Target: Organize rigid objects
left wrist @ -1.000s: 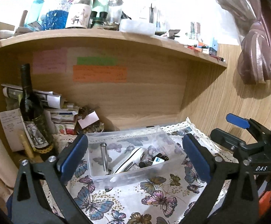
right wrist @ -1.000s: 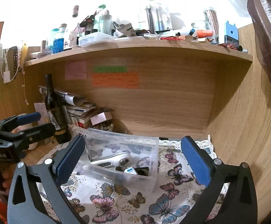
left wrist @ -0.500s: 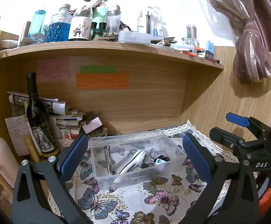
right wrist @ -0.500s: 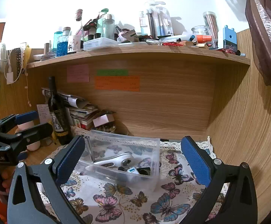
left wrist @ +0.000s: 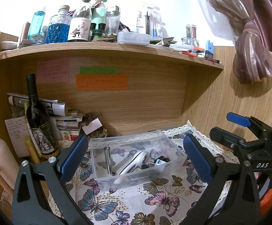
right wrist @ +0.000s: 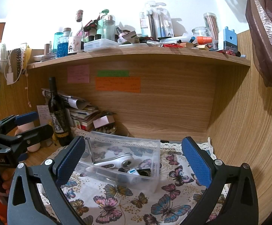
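Observation:
A clear plastic bin [left wrist: 98,170] sits on the butterfly cloth [left wrist: 128,202] under the wooden shelf; it also shows in the right wrist view [right wrist: 155,176]. Inside lie a steel cylinder [left wrist: 107,160], a white handheld device [left wrist: 134,162] and small dark items [left wrist: 159,162]. My left gripper [left wrist: 136,161] is open and empty, held back from the bin. My right gripper [right wrist: 133,159] is open and empty, also back from the bin. Each gripper shows in the other's view, the right [left wrist: 248,142] and the left [right wrist: 18,131].
A dark wine bottle [left wrist: 39,121] stands left of the bin, in front of stacked papers and books [left wrist: 61,116]. A pink cylinder [left wrist: 0,161] stands at far left. The upper shelf [left wrist: 107,50] is crowded with bottles and jars. A wood wall [right wrist: 248,131] closes the right side.
Both grippers have pulled back and tilted up slightly, so more of the upper shelf shows. The bin and its contents have not moved. Both stay open.

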`<control>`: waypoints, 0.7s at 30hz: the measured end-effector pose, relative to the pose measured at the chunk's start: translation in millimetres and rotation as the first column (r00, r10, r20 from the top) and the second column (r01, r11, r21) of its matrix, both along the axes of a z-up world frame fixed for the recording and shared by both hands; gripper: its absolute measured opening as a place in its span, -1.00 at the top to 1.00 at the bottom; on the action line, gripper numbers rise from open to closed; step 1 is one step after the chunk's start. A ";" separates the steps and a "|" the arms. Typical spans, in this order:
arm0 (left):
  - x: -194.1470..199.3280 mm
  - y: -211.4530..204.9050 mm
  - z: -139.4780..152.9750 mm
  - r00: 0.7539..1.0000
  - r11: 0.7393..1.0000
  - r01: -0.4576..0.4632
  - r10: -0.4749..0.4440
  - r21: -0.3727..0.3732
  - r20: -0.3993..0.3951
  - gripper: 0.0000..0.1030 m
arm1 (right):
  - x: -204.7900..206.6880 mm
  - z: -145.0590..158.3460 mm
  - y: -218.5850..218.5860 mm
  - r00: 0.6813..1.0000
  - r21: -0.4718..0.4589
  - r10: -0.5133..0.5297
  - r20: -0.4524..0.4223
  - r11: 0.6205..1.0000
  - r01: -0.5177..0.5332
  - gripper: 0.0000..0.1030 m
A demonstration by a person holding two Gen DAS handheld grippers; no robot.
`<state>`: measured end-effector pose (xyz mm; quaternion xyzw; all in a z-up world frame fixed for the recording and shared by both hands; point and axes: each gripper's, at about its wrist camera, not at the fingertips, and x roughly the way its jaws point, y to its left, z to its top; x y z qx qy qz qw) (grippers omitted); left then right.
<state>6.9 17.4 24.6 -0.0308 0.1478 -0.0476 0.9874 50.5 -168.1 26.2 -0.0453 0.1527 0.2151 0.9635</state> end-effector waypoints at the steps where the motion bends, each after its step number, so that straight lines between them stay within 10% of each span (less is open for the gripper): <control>1: -0.1 -0.3 0.0 1.000 1.000 0.000 0.000 0.000 0.000 -1.00 | -0.2 -0.1 0.4 1.000 -0.001 -0.001 -0.001 1.000 0.001 -1.00; 21: 2.9 -0.2 -0.4 1.000 1.000 0.015 -0.015 0.007 -0.003 -1.00 | 2.1 -1.8 5.0 1.000 -0.008 0.003 -0.009 1.000 -0.003 -1.00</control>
